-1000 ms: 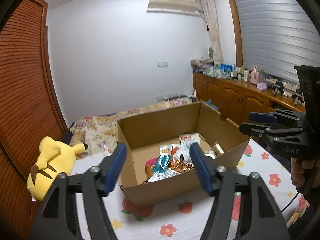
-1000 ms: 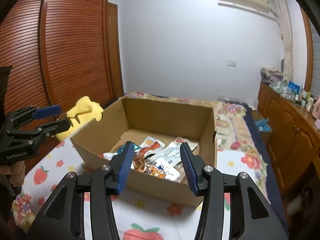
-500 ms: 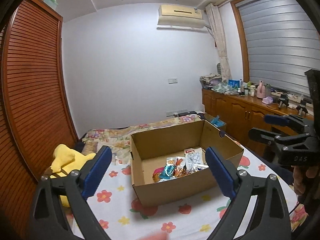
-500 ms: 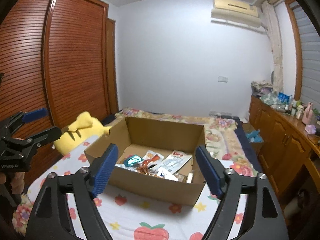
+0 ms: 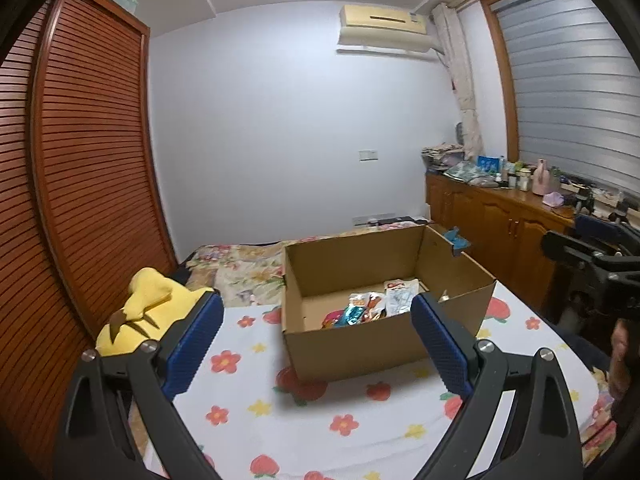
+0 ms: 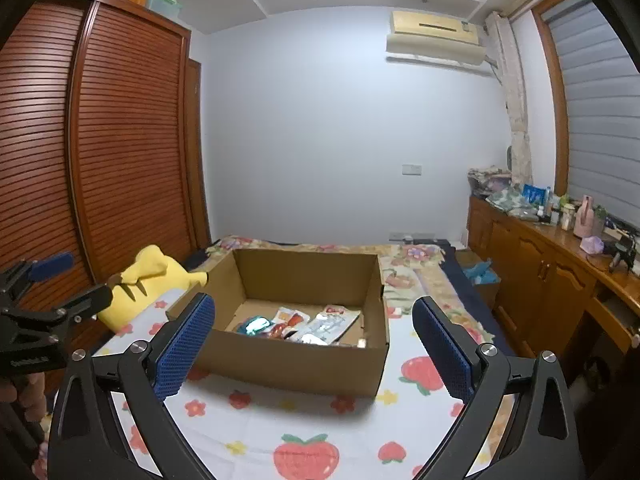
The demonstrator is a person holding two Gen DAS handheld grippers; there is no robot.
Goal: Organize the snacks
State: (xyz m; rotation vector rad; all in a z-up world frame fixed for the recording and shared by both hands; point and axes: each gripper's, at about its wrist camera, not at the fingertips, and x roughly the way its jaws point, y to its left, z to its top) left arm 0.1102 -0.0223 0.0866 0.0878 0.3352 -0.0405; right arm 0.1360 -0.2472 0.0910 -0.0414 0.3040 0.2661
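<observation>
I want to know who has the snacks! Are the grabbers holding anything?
No. The left gripper and right gripper are empty; the snacks lie in the box.

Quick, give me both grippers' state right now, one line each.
Left gripper: open wide, holding nothing.
Right gripper: jaws opening, nothing between them; the cardboard box sits beyond, untouched.

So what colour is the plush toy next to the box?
Yellow plush toy, with dark markings; the right wrist view shows it best.
</observation>
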